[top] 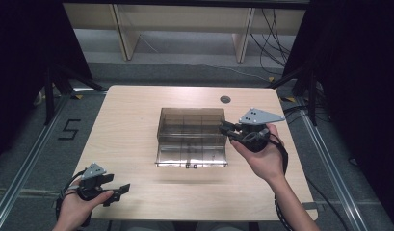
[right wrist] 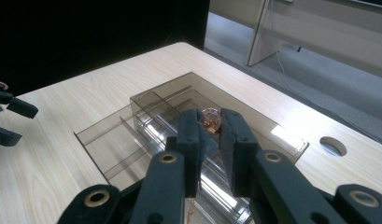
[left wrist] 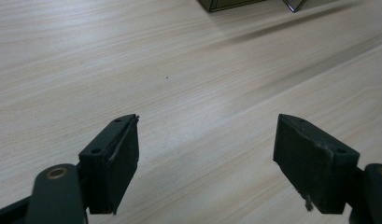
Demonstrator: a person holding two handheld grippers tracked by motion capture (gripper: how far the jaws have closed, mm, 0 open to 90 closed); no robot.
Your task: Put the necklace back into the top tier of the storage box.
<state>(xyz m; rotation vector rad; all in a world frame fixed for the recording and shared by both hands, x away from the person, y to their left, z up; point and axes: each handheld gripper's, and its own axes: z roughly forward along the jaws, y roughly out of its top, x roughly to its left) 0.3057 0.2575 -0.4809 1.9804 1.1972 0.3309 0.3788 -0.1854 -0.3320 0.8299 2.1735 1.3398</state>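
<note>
Copper-coloured round trinket (right wrist: 210,120), small and shiny, is sitting pinched between the tips of the right gripper (right wrist: 209,127), whose jaws are pressing together on it above the smoky clear plastic organiser box (top: 192,137); its exact kind is too small to tell. Box is resting open at the middle of the table, its lid (top: 191,157) lying flat toward the person and its dividers splitting the inside into compartments. Right gripper (top: 227,129), topped by a grey three-cornered plate, is hovering at the box's right edge, held in the person's right hand (top: 263,156).

Left gripper (top: 118,191) is waiting near the table's front left corner, well apart from the box, in the person's left hand (top: 81,204); its jaws are standing wide apart with nothing but bare wood between them, and one of its pads (left wrist: 123,163) is showing worn edges.

Table (top: 127,125) is presenting a pale wood-grain top with rounded corners and a round cable hole (top: 225,99) near its far edge. Grey floor (top: 35,159) is surrounding it, carrying metal rails and a black marking (top: 69,129). Light wooden shelving (top: 185,19) is standing along the far wall, black cables (top: 271,43) are trailing beside it, and dark curtains (top: 21,57) are closing off both sides.
</note>
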